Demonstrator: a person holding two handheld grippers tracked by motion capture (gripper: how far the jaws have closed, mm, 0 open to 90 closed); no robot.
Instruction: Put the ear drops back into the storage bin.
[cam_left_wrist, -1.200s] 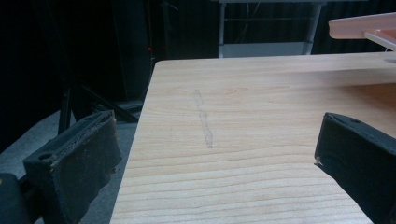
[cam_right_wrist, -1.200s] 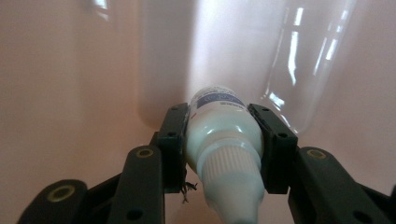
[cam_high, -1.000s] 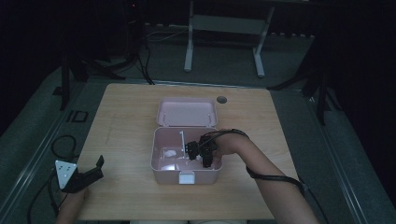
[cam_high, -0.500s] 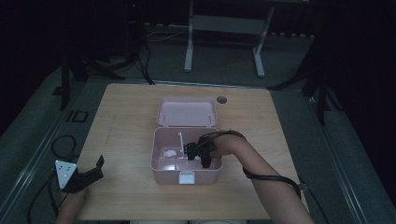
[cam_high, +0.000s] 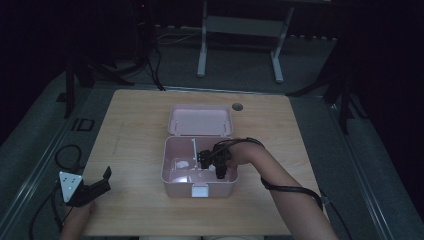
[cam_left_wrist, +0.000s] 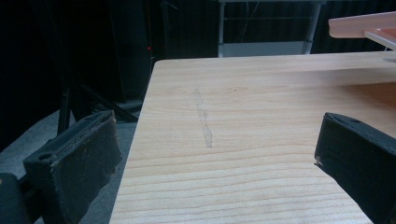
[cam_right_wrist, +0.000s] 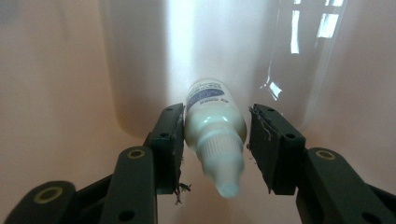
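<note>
Pink box (cam_high: 200, 172) mid-table (cam_high: 135, 125), lid (cam_high: 200, 120) flipped open behind it. Right gripper (cam_high: 216, 162) down inside box, at its right half. In right gripper view: white dropper bottle (cam_right_wrist: 215, 128) between the jaws, cap end toward camera, label end toward box wall (cam_right_wrist: 60, 70). Left pad touching bottle; thin gap visible at the right pad, so jaws closing around it but not clearly clamped — can't tell if gripped. Left gripper (cam_high: 97, 185) at table's near-left corner, jaws spread wide, nothing between them, bare wood ahead.
</note>
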